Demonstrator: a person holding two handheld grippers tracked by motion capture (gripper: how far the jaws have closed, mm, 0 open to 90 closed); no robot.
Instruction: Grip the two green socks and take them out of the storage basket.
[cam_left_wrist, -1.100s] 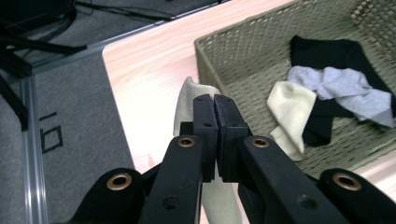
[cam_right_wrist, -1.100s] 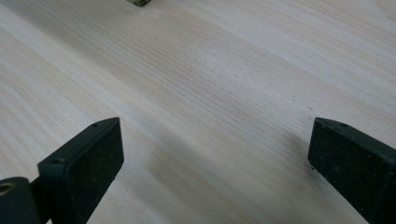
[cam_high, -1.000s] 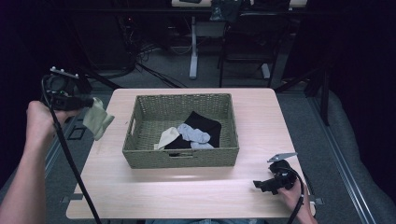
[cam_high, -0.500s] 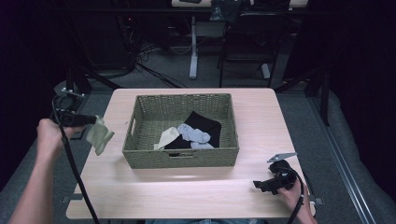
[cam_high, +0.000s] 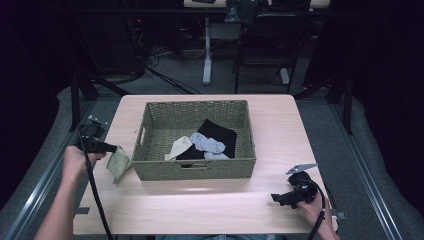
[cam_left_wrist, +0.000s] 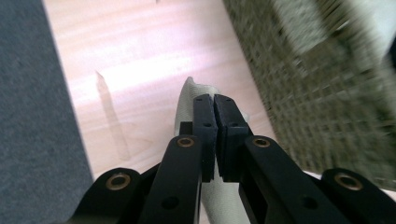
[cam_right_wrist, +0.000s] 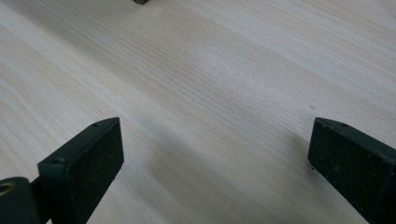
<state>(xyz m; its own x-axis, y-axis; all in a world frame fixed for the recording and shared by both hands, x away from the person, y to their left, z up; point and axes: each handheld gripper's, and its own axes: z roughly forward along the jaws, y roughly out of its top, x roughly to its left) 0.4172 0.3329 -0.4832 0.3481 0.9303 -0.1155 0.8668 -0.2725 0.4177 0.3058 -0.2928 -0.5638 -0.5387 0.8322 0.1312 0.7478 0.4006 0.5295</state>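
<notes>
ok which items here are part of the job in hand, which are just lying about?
In the job:
- left gripper, shut on the pale green cloth
- woven basket beside that cloth
- light, grey and black cloths in the basket

Lying about:
- right gripper, open, nothing between its jaws, low over the table
- chairs and desk legs behind the table

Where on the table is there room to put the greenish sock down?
Bare wood lies left of the wicker basket, under the greenish sock, and along the table's front strip toward the right gripper. The basket itself is crowded with socks.
</notes>
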